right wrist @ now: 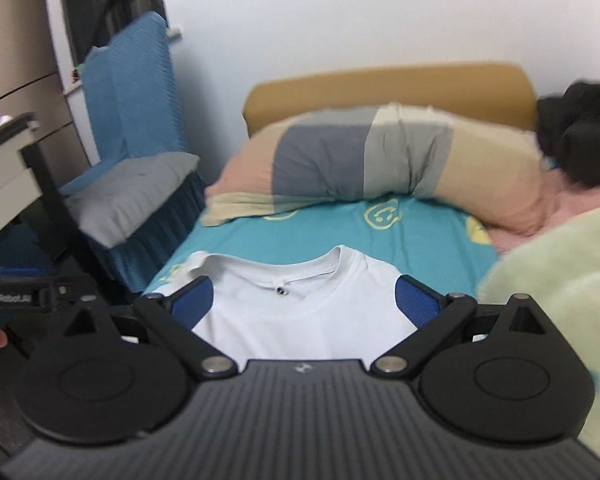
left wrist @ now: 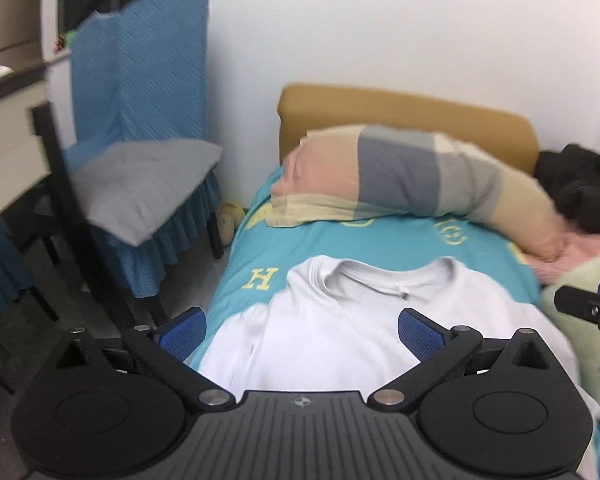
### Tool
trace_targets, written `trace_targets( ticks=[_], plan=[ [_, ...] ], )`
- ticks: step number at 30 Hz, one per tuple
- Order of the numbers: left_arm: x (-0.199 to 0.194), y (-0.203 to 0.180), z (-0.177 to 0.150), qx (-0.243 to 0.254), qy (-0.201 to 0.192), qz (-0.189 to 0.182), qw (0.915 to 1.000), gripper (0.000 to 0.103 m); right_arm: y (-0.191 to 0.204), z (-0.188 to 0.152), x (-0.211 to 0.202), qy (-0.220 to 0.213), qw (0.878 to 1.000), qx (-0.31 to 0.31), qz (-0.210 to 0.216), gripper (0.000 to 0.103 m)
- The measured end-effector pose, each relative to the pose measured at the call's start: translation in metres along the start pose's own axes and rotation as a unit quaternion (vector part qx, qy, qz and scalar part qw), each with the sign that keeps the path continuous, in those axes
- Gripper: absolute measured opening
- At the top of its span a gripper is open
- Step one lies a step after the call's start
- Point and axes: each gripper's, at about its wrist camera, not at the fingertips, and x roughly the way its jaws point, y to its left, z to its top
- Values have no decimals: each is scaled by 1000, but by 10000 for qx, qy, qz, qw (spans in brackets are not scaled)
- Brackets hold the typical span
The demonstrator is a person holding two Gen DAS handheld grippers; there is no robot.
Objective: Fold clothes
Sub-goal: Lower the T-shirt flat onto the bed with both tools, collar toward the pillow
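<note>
A white T-shirt (left wrist: pixel 340 320) lies flat on the turquoise bed sheet (left wrist: pixel 400 240), collar toward the headboard. It also shows in the right wrist view (right wrist: pixel 300 308), with a small dark tag at the collar. My left gripper (left wrist: pixel 302 330) is open and empty, held above the shirt's left shoulder area near the bed's left edge. My right gripper (right wrist: pixel 304 300) is open and empty, held above the shirt's chest, its blue pads either side of the collar. The right gripper's tip shows at the right edge of the left wrist view (left wrist: pixel 588 308).
A striped pillow (left wrist: pixel 412 184) lies against the tan headboard (left wrist: pixel 400 112). A pale green blanket (right wrist: pixel 560 300) is bunched at the right, with dark clothing (right wrist: pixel 584 132) and a pink cloth behind. A blue-covered chair (left wrist: pixel 140 120) with a grey cushion stands left of the bed.
</note>
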Motion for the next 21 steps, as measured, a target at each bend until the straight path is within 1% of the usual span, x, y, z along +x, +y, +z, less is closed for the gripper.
trace_targets(
  ticks=[4, 7, 9, 13, 15, 16, 18, 19, 21],
  plan=[
    [-93, -2, -24, -125, -374, -115, 9992, 103, 13, -9, -87, -357, 9994, -13, 18, 99],
    [-132, 1, -39, -317, -411, -197, 9985, 103, 20, -20, -152, -664, 9978, 27, 50, 99],
    [-157, 2, -48, -445, -436, -251, 9977, 103, 19, -33, -188, -772, 9969, 156, 84, 99],
    [-208, 6, -68, -701, -485, -360, 9957, 103, 16, -64, -240, -838, 9961, 240, 93, 99],
    [-233, 7, -78, -828, -510, -414, 9944, 103, 12, -79, -252, -884, 9956, 273, 153, 99],
    [-240, 10, -83, -906, -498, -410, 9938, 103, 10, -86, -257, -906, 9953, 294, 181, 99],
    [-227, 23, -90, -1196, -314, -296, 9919, 103, 4, -99, -262, -926, 9947, 365, 241, 99],
    [-218, 30, -93, -1391, -207, -250, 9897, 102, 1, -105, -260, -899, 9946, 440, 275, 99],
    [-198, 49, -98, -1890, 3, -196, 9818, 101, -7, -117, -253, -842, 9937, 644, 361, 99]
  ],
)
